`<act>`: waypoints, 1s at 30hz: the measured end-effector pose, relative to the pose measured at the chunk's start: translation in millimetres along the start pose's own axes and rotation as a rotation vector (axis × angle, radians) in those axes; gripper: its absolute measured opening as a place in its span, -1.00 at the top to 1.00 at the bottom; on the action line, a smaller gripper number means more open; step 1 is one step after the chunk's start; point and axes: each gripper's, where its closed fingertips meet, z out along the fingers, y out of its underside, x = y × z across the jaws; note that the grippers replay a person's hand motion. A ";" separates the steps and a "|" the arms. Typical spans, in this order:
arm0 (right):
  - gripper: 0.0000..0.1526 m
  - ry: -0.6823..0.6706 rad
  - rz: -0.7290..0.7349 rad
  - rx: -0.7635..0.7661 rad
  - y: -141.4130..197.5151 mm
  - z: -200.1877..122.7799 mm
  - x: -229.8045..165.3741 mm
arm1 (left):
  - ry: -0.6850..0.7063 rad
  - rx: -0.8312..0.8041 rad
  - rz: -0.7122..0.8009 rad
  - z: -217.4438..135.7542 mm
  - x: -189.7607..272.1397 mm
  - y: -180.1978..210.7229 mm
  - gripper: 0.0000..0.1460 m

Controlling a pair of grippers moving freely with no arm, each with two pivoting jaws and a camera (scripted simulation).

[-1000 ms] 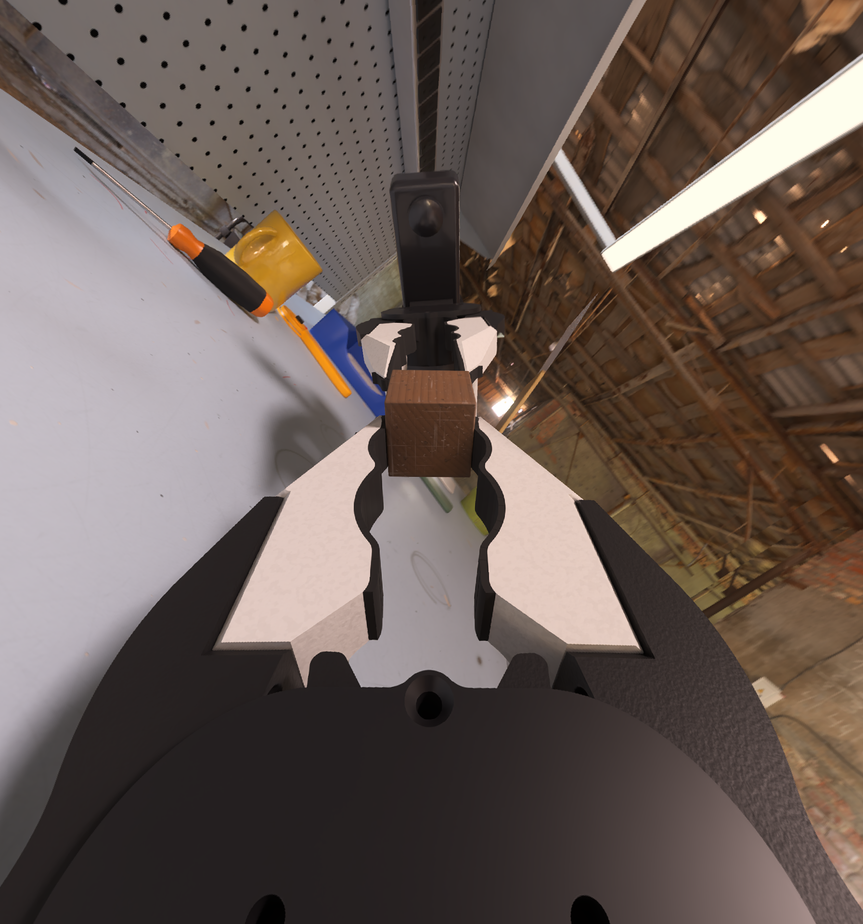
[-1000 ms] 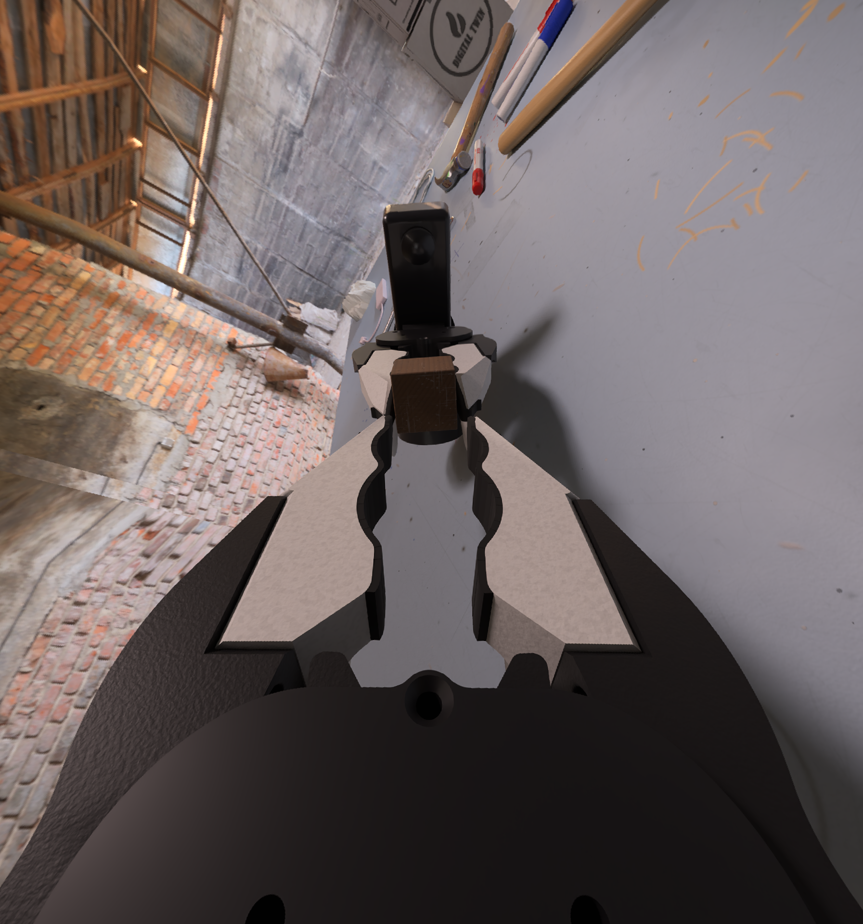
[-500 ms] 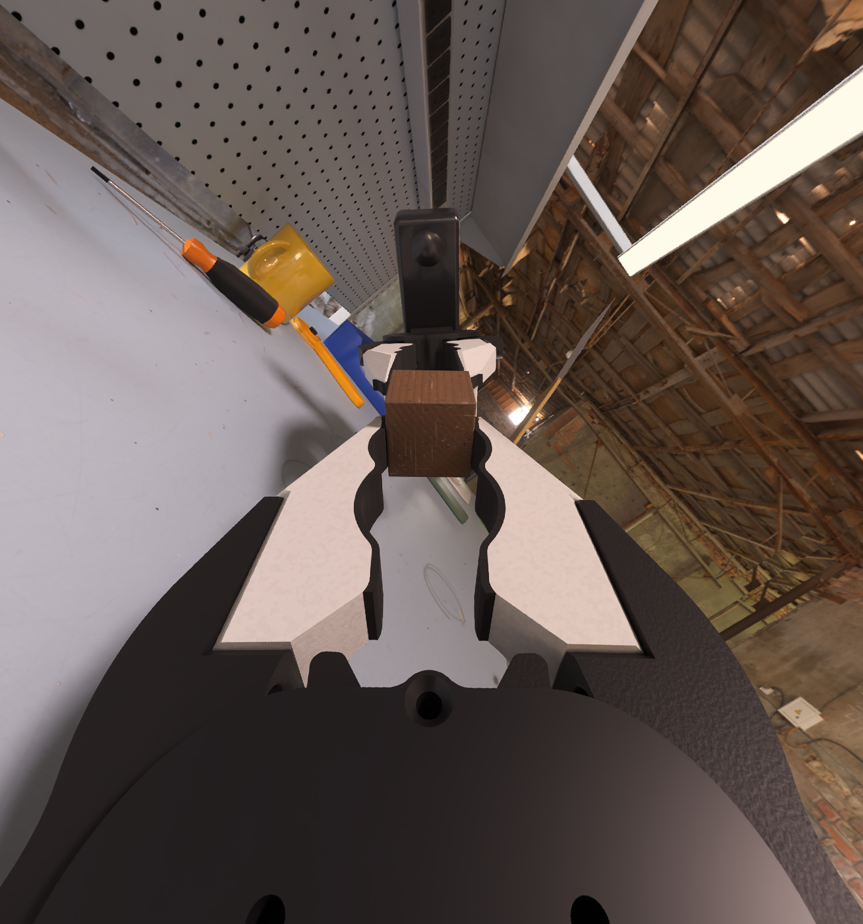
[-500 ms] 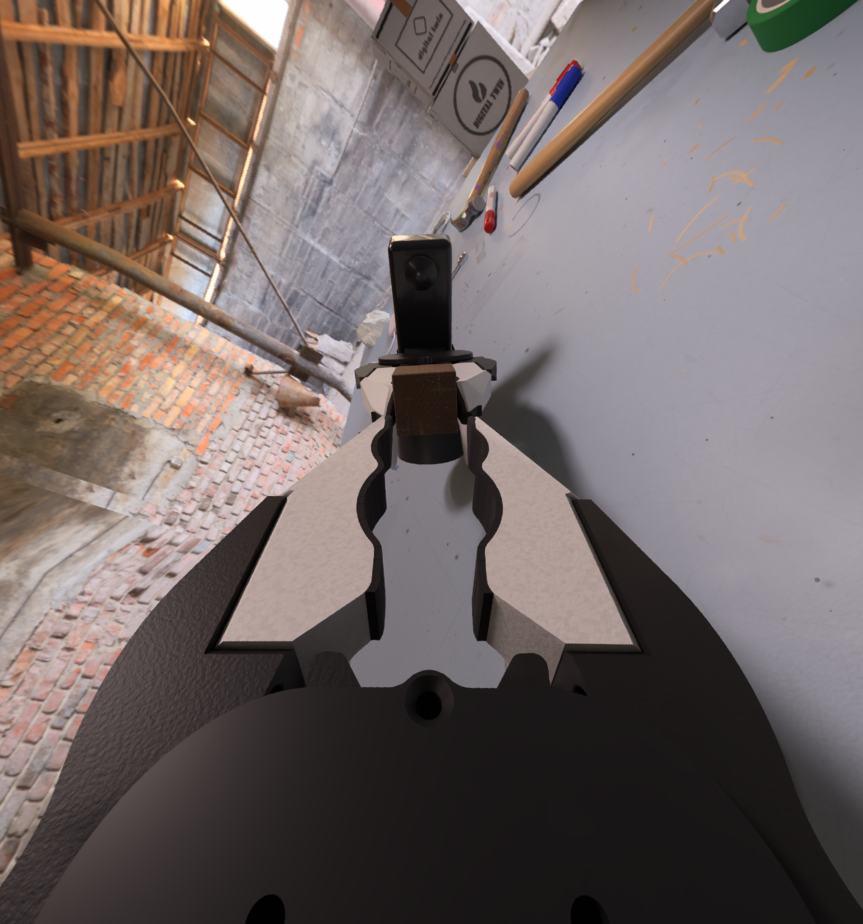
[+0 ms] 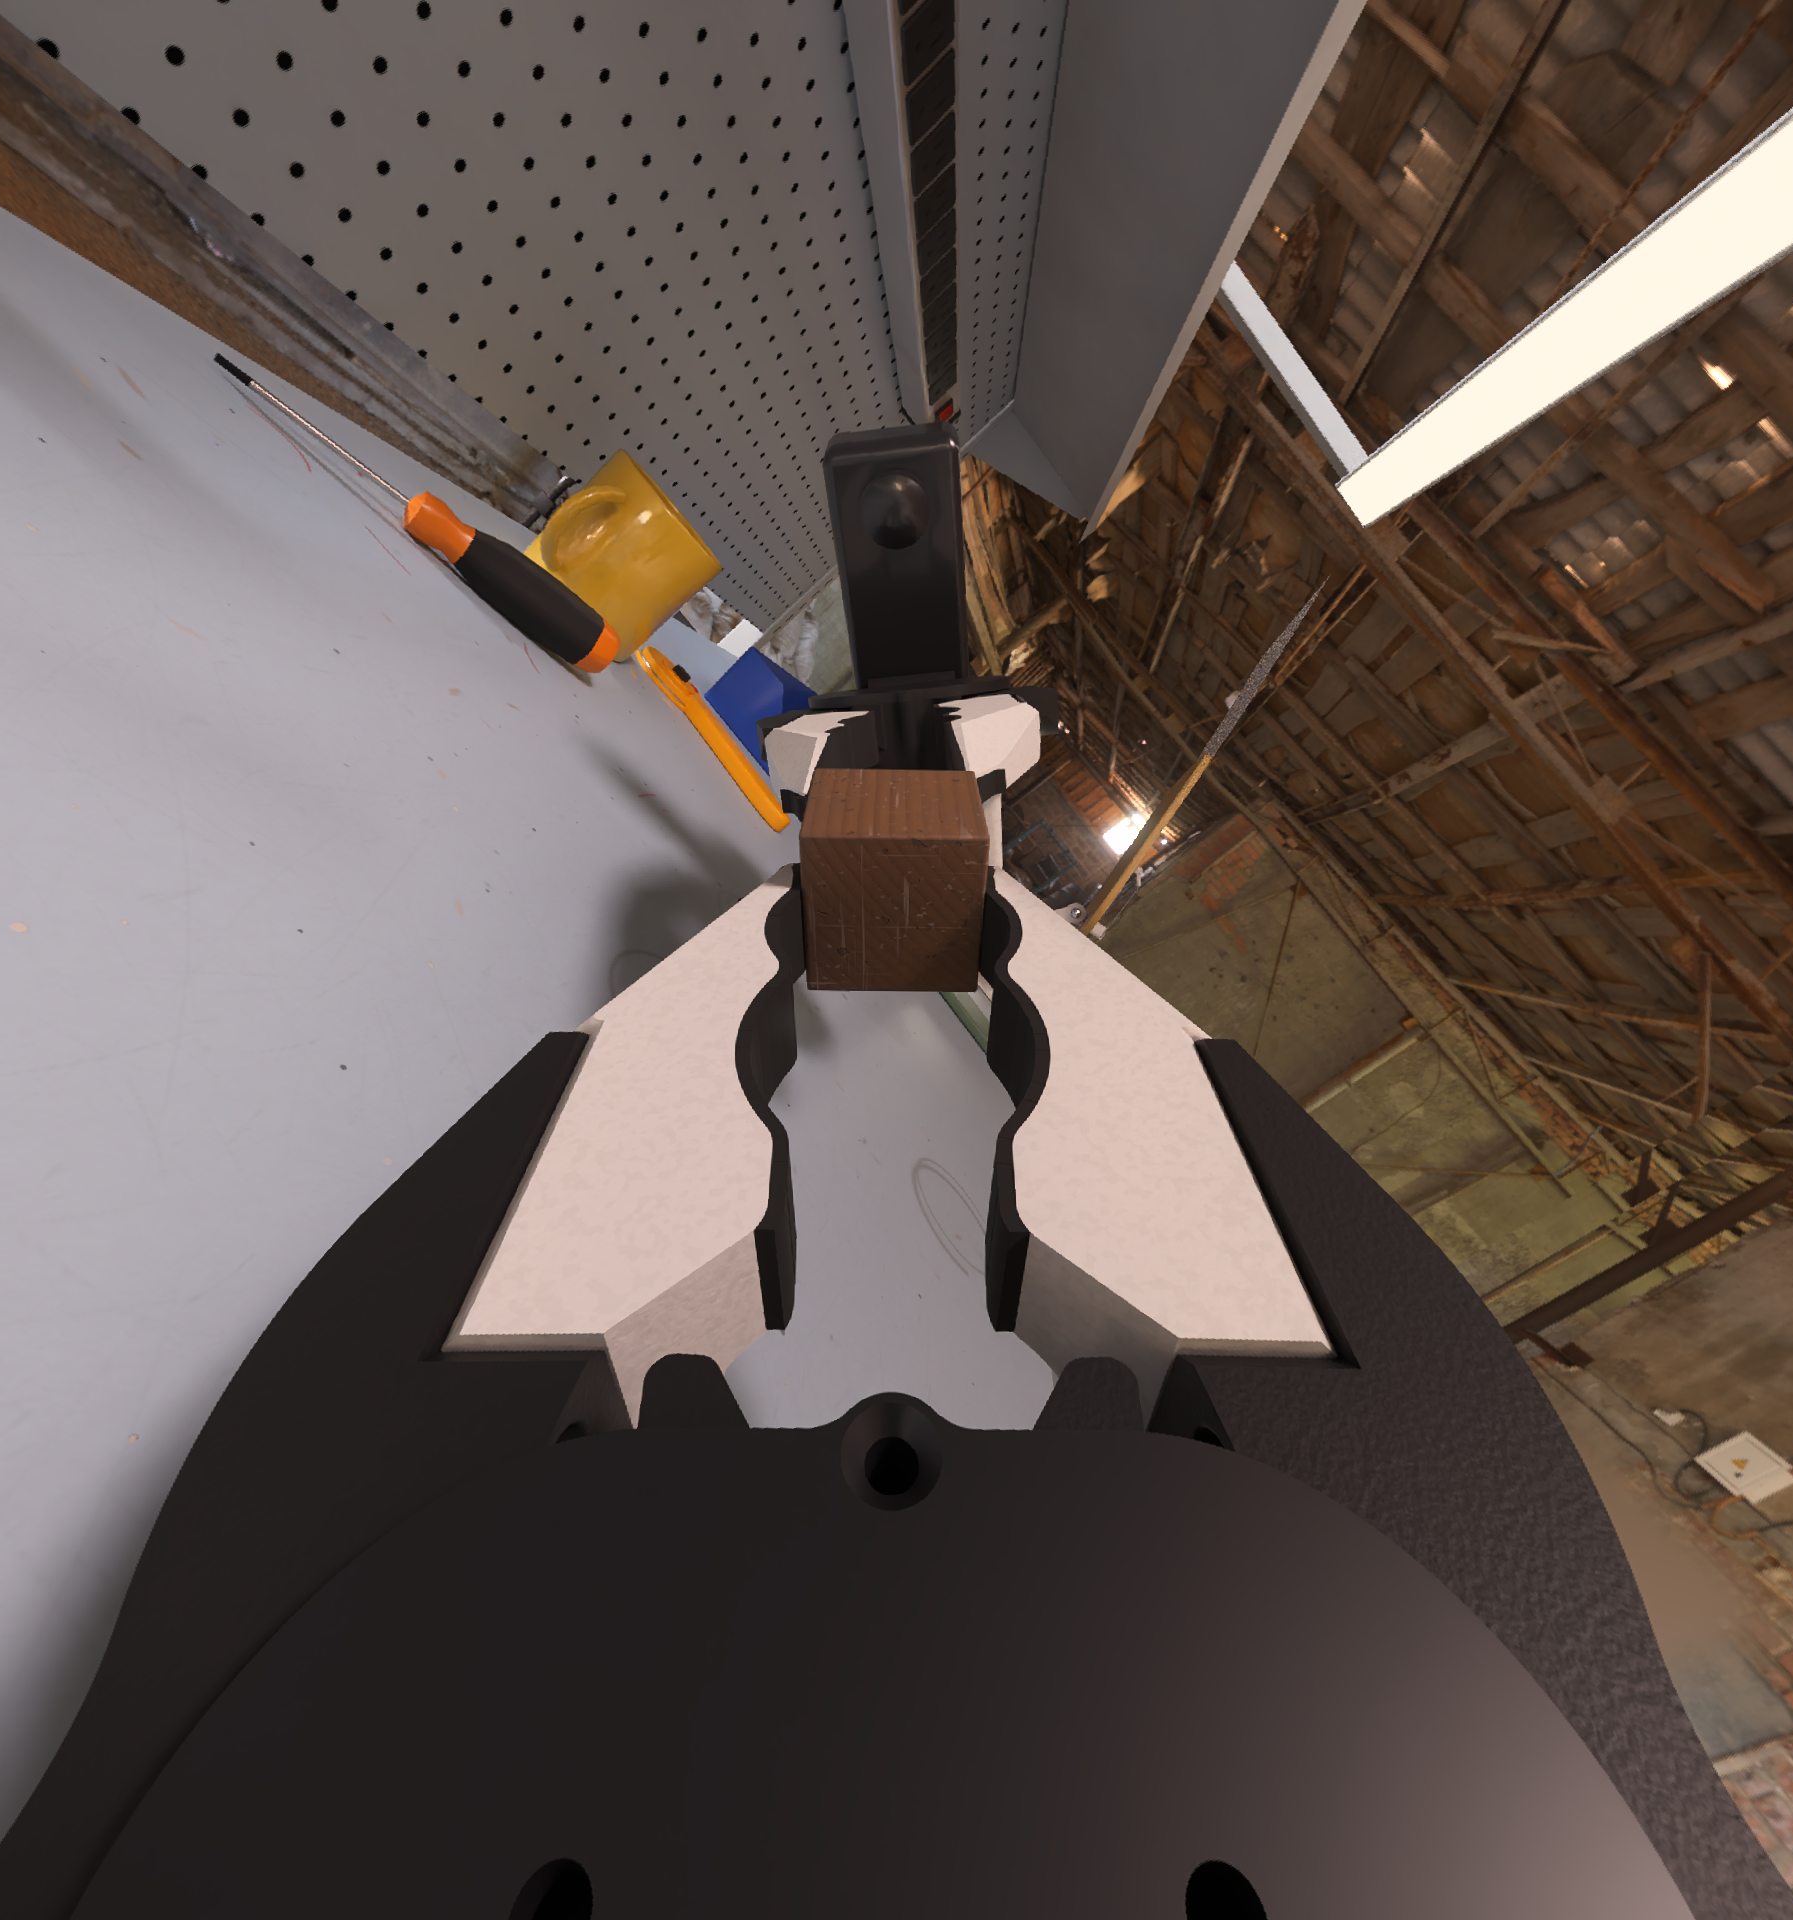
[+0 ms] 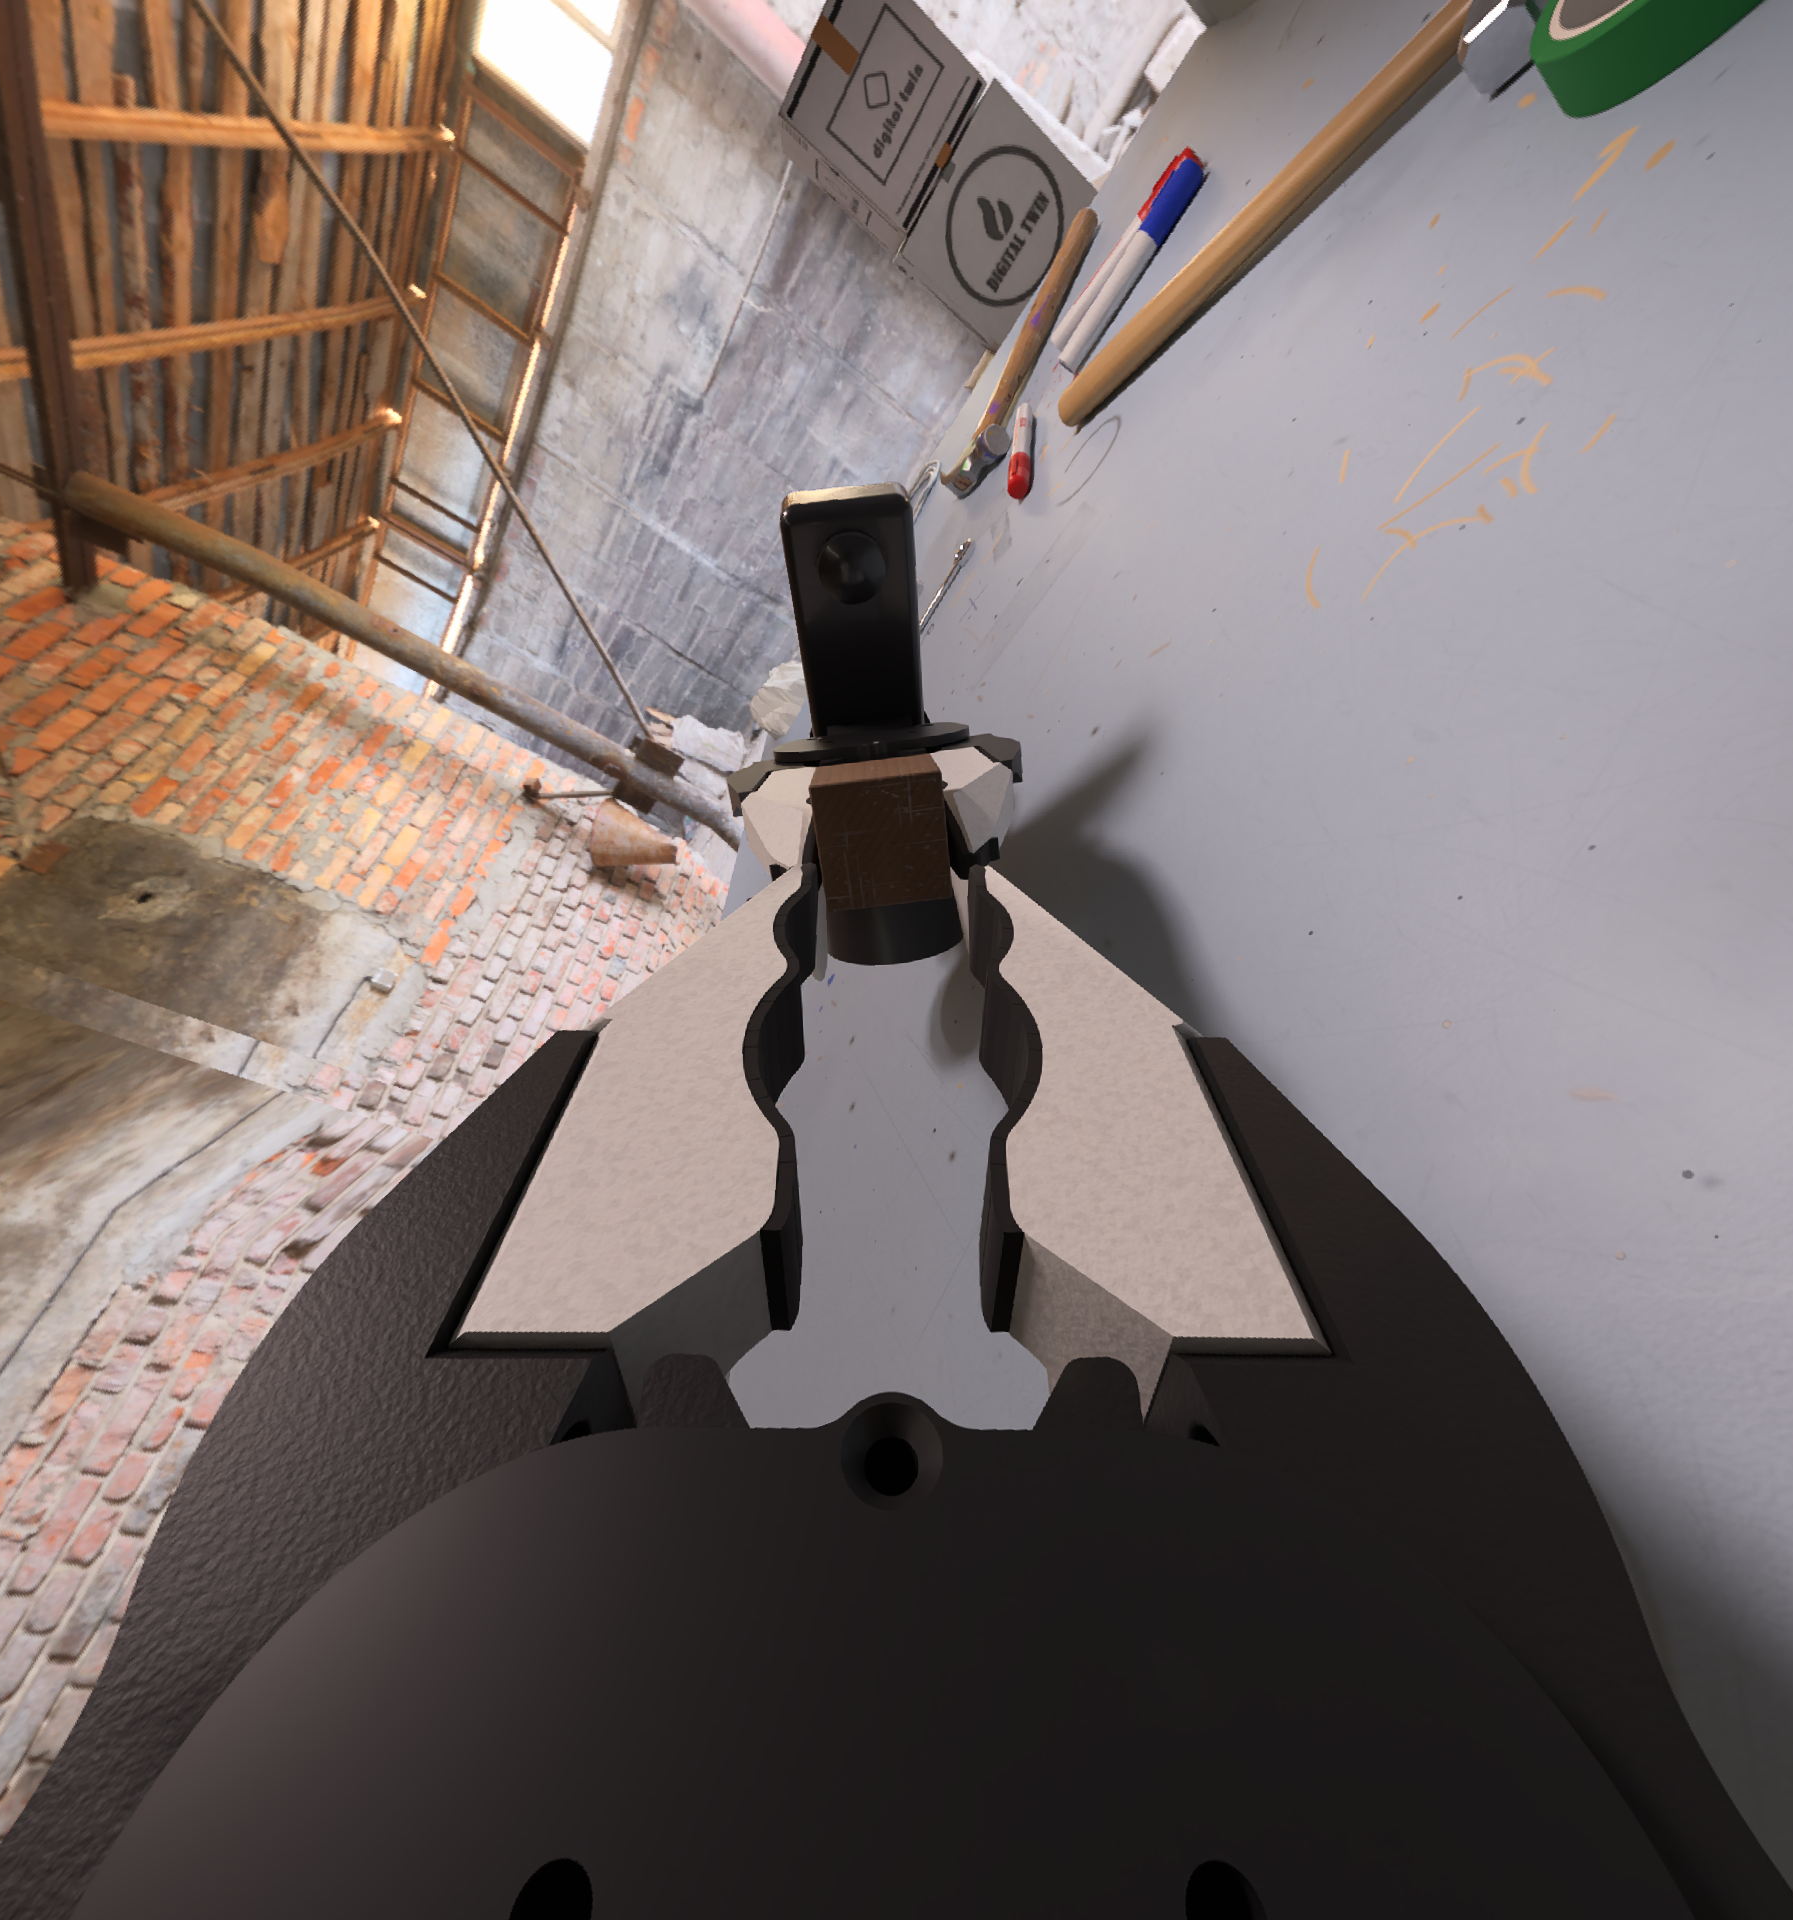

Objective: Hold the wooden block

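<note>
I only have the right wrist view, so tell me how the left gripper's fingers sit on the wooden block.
Observer: In the left wrist view the wooden block sits between the tips of the left gripper, with a finger against each of its sides.
Operator: Now list what lies on the table on that side.
Observer: An orange-and-black screwdriver lies beside a yellow mug, close to the pegboard.
Operator: Name anything past the mug.
Observer: An orange tool and a blue object; I cannot tell what either is.
</note>
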 end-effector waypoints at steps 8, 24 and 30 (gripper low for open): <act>0.61 -0.019 0.015 0.010 1.0 2.1 -0.4 | 0.008 0.006 0.011 -2.2 0.5 0.8 0.56; 0.62 -0.043 0.050 -0.002 3.6 -0.6 -0.1 | -0.019 -0.008 0.042 0.8 0.4 2.3 0.56; 0.62 -0.015 0.032 -0.005 3.8 -1.0 -1.1 | -0.037 -0.012 0.063 1.2 1.1 2.4 0.56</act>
